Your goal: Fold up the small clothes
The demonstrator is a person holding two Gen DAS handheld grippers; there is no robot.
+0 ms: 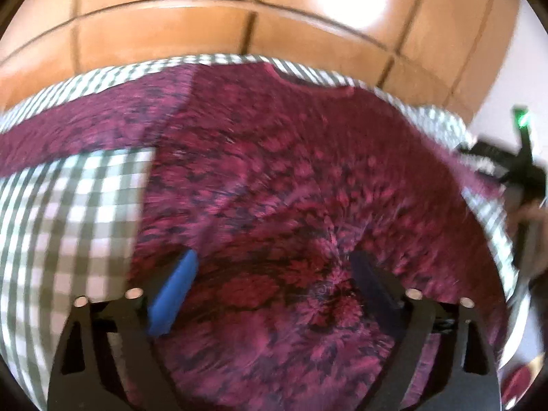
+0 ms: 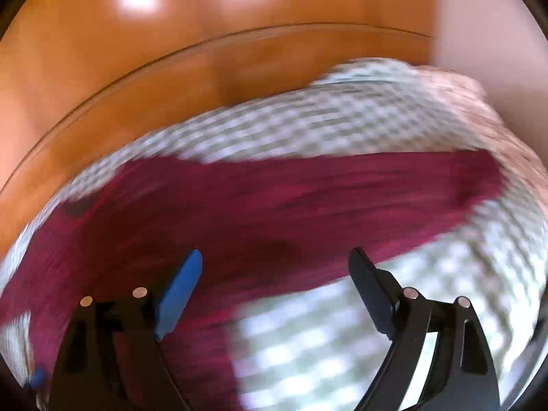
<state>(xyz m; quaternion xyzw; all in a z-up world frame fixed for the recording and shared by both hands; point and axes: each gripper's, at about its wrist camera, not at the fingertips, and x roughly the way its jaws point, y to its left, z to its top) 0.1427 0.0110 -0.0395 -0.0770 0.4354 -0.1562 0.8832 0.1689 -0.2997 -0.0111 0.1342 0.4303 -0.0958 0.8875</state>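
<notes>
A small magenta top with a dark mottled print (image 1: 274, 178) lies spread flat on a green and white checked cloth (image 1: 68, 212), one sleeve stretched out to the left (image 1: 85, 130). My left gripper (image 1: 274, 260) hovers over the body of the top, jaws wide apart, nothing between them. In the blurred right wrist view the other sleeve (image 2: 342, 188) runs across the checked cloth (image 2: 342, 342). My right gripper (image 2: 275, 260) stands open above that sleeve's lower edge and holds nothing. The right gripper (image 1: 513, 167) also shows as a dark shape at the far right in the left wrist view.
The checked cloth covers a surface whose far edge (image 1: 205, 61) drops to an orange tiled floor (image 1: 205, 17). A pale wall (image 2: 479, 17) stands at the right. A small blue object (image 2: 37, 376) sits at the cloth's left edge.
</notes>
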